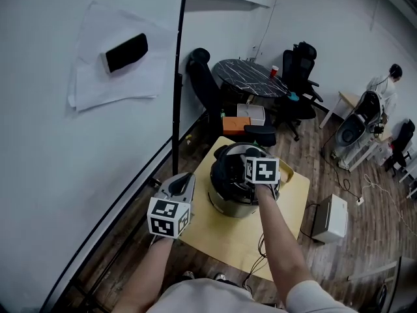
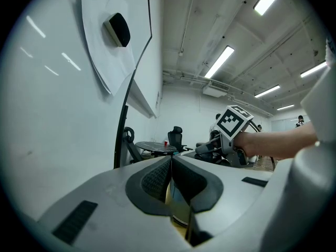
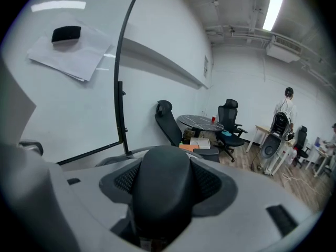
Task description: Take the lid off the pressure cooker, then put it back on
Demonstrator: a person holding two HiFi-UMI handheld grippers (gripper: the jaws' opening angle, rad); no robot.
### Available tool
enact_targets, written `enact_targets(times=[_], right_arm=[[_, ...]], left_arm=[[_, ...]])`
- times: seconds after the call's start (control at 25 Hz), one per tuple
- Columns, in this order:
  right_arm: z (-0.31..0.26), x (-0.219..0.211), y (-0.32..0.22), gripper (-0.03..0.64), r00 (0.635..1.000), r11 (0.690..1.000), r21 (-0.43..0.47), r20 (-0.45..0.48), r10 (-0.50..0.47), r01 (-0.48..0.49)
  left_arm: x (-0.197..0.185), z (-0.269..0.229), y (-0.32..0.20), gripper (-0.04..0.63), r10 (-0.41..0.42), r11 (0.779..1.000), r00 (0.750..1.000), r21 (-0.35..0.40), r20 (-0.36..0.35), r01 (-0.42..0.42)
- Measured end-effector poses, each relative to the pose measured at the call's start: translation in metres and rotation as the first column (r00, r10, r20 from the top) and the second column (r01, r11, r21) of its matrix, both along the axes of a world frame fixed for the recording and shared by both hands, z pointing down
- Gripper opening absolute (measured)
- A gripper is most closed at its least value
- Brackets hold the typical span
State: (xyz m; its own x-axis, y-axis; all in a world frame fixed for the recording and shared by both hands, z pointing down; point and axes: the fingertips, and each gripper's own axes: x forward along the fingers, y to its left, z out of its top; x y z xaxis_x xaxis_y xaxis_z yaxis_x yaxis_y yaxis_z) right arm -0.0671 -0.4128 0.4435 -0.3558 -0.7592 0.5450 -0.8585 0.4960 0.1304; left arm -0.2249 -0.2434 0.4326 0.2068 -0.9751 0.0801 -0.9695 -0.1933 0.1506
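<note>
Cooker [image 1: 229, 201] on table [image 1: 221, 237], lid [image 1: 225, 168] seemingly seated on it; right gripper [image 3: 160, 185] clamped on handle [image 3: 160, 161]; left gripper [image 2: 171, 175] jaws together, empty, beside cooker; advice: turn handle level, no tilting; brace cooker if it spins.

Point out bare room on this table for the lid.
Widest bare patch: the near part of the yellow table, between the pressure cooker and the person's edge. A narrower strip lies right of the right forearm. Behind the cooker, the far corner is crowded. The right claw clamps the lid handle.
</note>
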Motion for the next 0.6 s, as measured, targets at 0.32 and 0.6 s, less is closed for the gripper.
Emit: enact_targets(times=[0.32, 0.6], right_arm=[[-0.063, 0.005, 0.013, 0.276, 0.996, 0.996, 0.082, 0.078, -0.046, 0.040], [-0.086, 0.044, 0.020, 0.276, 0.995, 0.991, 0.130, 0.097, -0.023, 0.011]], left_arm=[[0.009, -0.014, 0.002, 0.015, 0.017, 1.000, 1.000, 0.026, 0.007, -0.017], [0.036, -0.021, -0.004, 0.015, 0.066, 0.997, 0.998, 0.043, 0.017, -0.067]])
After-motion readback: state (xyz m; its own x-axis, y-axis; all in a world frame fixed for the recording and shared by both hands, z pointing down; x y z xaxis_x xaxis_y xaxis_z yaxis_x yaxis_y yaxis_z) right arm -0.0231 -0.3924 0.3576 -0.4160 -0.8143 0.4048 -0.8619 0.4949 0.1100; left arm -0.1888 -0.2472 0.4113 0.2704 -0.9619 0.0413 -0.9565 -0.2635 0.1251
